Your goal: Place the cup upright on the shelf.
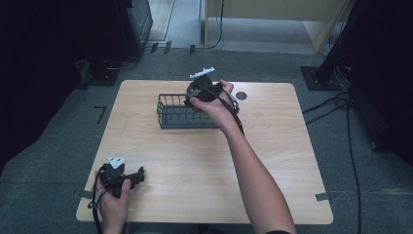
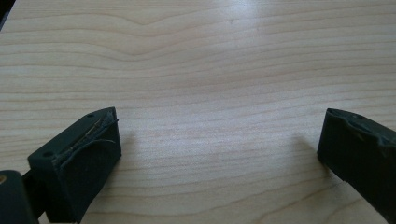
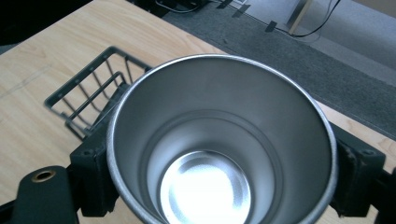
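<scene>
A steel cup sits upright and empty between the jaws of my right gripper, which is shut on its sides. In the high view that right gripper hangs over the right end of a dark wire basket at the back middle of the table; the cup is hidden there by the hand. My left gripper rests at the near left corner of the table. Its jaws stand wide open over bare wood, with one fingertip at the left and the other at the right.
The wooden table has a small dark round spot near its back edge, right of the basket. Cables and stand bases lie on the grey floor around the table. The basket looks empty where it shows.
</scene>
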Demonstrator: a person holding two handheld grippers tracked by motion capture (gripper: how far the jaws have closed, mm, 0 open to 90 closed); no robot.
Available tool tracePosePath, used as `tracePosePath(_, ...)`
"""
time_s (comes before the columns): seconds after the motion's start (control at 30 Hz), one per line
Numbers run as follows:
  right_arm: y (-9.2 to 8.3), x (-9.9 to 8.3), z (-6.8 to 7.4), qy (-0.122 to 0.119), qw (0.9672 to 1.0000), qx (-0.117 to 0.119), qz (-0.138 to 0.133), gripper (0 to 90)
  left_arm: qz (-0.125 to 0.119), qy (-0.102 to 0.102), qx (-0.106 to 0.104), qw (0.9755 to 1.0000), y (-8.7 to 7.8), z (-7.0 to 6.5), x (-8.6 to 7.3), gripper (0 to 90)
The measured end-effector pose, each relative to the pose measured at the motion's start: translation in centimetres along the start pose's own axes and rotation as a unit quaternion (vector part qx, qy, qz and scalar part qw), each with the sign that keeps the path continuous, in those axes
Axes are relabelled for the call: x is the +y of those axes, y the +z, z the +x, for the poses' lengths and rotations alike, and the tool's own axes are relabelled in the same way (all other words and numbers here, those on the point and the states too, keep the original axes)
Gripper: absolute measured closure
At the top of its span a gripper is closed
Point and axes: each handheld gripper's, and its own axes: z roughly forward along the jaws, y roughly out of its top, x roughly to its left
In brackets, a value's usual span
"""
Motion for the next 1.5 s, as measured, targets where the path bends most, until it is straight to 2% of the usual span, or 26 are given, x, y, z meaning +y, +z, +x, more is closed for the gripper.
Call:
tracePosePath(0.27,1.2,0.6,-0.9,0.011,0.9998,-0.014,0.002,15.1,0.001,0.001,0.000,1.0000,0.0,0.0,0.0,0.0)
tracePosePath(0.53,2.6,0.1,-1.5,0.017,0.9995,-0.025,0.010,15.1,0.001,0.001,0.000,1.0000,0.0,0.0,0.0,0.0)
tracePosePath(0.87,4.3,-1.4,-1.7,0.020,0.9991,-0.023,0.030,15.0,0.001,0.001,0.000,1.0000,0.0,0.0,0.0,0.0)
tracePosePath(1.5,5.4,-3.8,-2.2,0.040,0.9976,0.000,0.056,14.6,0.000,0.000,0.000,1.0000,0.0,0.0,0.0,0.0)
